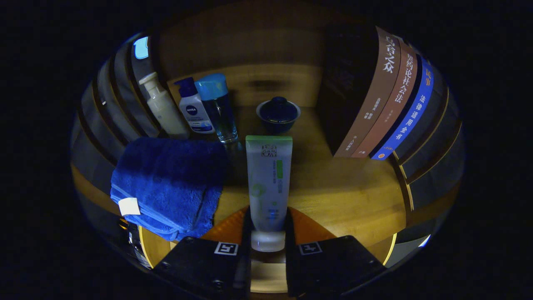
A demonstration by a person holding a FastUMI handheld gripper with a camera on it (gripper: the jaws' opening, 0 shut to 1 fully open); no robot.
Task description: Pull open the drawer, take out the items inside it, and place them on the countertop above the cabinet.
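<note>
- Gripper (268, 246) fingers closed on cap end of white plastic tube w/ green print (268, 183); tube pokes fwd between them, over wooden countertop (341, 196).
- Folded blue fleece towel (170, 183) just left of tube.
- Beyond fingers: dark blue lidded bowl (278, 113); 3 bottles (191, 108) to its left, standing books (387, 96) to its right.

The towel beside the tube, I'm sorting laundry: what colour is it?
Blue, with a small white tag; the gripper view shows the towel lying beside the tube that the gripper holds.

Close, forward along tool (268, 233)
</note>
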